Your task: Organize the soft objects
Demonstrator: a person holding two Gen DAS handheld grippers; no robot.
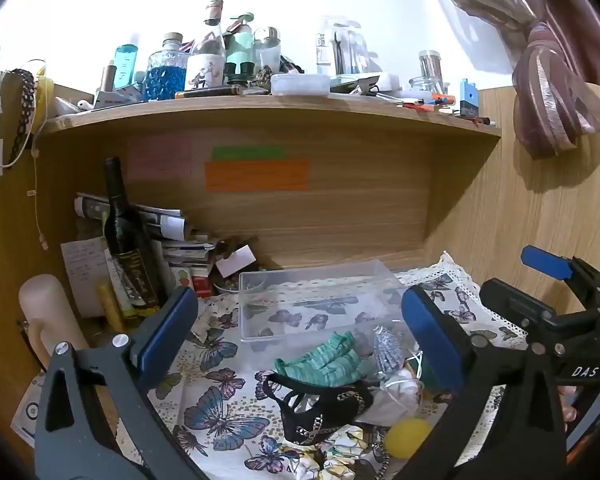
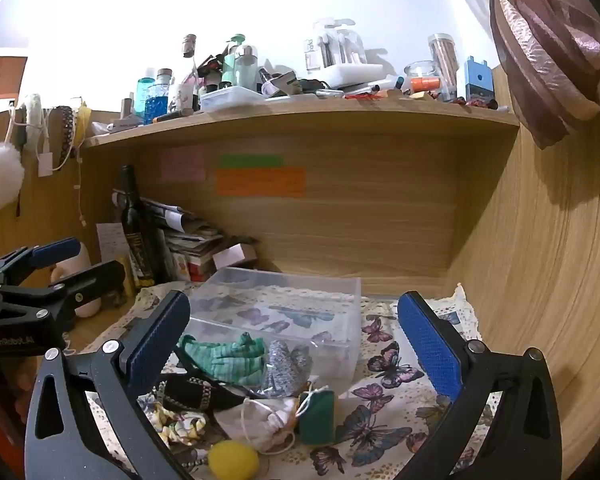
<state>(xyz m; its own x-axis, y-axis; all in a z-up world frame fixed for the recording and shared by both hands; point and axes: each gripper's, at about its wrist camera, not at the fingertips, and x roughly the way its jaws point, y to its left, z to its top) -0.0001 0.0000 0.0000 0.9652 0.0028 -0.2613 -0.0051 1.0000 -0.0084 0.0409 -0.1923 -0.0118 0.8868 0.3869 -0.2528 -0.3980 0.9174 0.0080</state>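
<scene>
ahead of both grippers, clear plastic bin (image 1: 316, 300) stands on butterfly cloth (image 1: 220, 412) | left gripper (image 1: 300, 332) spread wide, nothing held | right gripper (image 2: 296, 344) spread wide, nothing held | between the fingers, near side of bin: green knit cloth (image 2: 228, 356), black chain-trimmed piece (image 1: 320, 408), white drawstring pouch (image 2: 260, 420), yellow ball (image 2: 233, 460)

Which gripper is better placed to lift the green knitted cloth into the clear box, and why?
Probably the left gripper: its open fingers frame the green knitted cloth almost centrally, with the clear box straight behind it. In the right gripper view the cloth sits nearer its left finger.
</scene>
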